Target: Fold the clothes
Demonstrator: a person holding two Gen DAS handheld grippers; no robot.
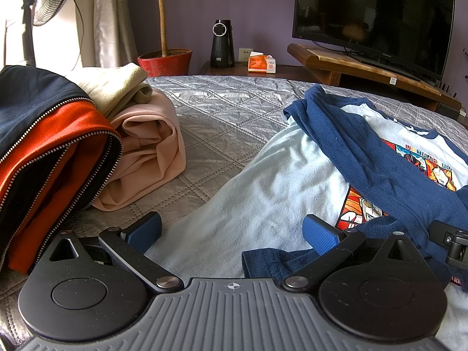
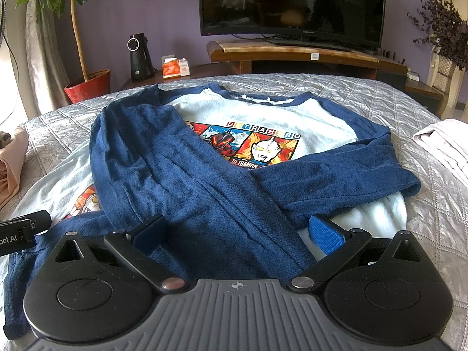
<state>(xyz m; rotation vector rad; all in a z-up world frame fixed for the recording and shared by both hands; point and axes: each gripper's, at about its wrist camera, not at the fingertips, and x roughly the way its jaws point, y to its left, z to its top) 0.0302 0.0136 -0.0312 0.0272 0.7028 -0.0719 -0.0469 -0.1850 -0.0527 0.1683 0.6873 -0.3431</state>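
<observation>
A white raglan shirt (image 2: 263,114) with navy sleeves and a cartoon hero print lies flat on the bed, both navy sleeves (image 2: 175,169) folded across its chest. In the left wrist view the same shirt (image 1: 263,187) fills the right half. My left gripper (image 1: 232,232) hovers open over the shirt's white lower left part, near the hem. My right gripper (image 2: 237,234) is open too, low over the crossed sleeves near the hem. Nothing sits between either pair of blue pads. The left gripper's side (image 2: 20,231) shows at the left edge of the right wrist view.
Folded garments are piled at the left: a navy and orange zip jacket (image 1: 46,152), a pink piece (image 1: 146,149), a beige one (image 1: 117,84). A pale garment (image 2: 444,143) lies at the right. Beyond the grey quilted bed (image 1: 222,111) stand a TV (image 2: 292,3) and a red plant pot (image 1: 165,61).
</observation>
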